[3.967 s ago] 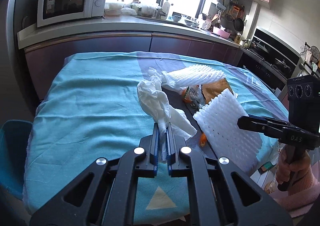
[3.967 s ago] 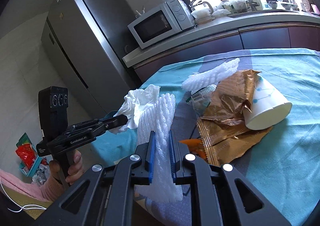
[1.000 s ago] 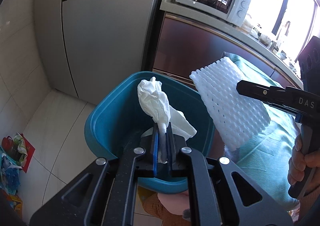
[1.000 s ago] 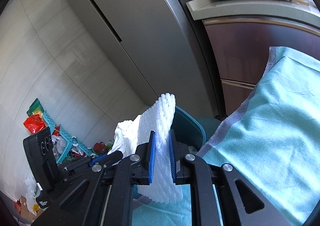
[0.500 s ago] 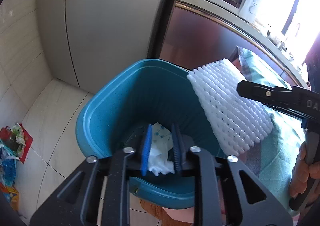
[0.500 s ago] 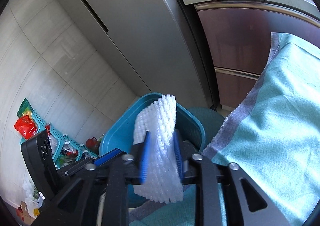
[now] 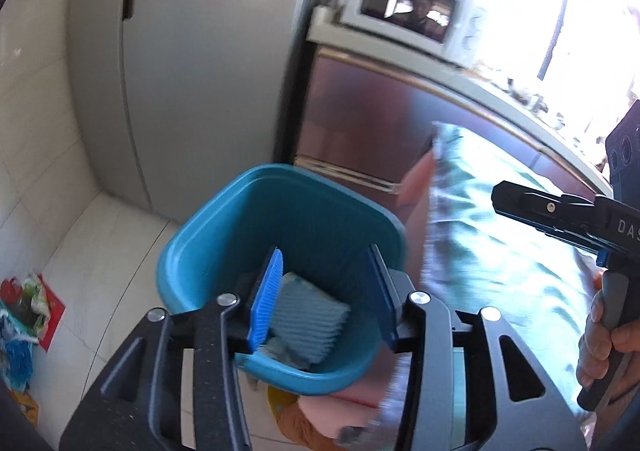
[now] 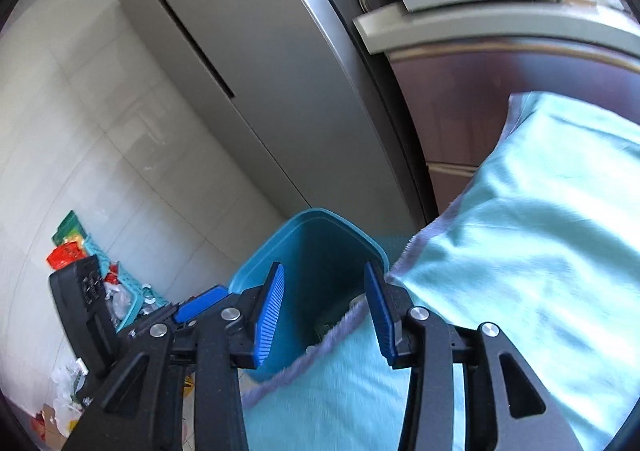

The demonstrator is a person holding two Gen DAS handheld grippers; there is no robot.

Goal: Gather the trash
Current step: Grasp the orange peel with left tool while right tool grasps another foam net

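**Both tongs letting go over the blue bin**

A person stands beside a tabletop (image 8: 520, 251) draped in a pale teal cloth and holds a pair of tongs in each hand above a blue plastic bin (image 7: 200, 251) on the floor. The bin sits just beside the cloth's fringed edge, in front of a tall grey fridge (image 7: 192, 51).

The left tongs (image 7: 324, 291) hang over the bin's mouth, their blue pads spreading apart with nothing between them. Below them, inside the bin, lies a ridged white foam sheet (image 7: 308, 315) on top of something pale, probably crumpled tissue. The right tongs (image 8: 324, 311) are also spreading, empty, at the bin's rim next to the cloth edge.

This looks like the drop step, just finishing: the trash carried here is in the bin. The next move likely calls for swinging both tongs away from the bin and back over the tabletop to find another piece, then closing on it.

Much is hard to make out. Both views are smeared by motion. The tabletop beyond the bin is mostly out of frame, so any remaining trash cannot be seen. From the right side, the bin's floor is dark and blocked by the cloth fringe. Only fingers of the right hand (image 7: 604, 335) show.
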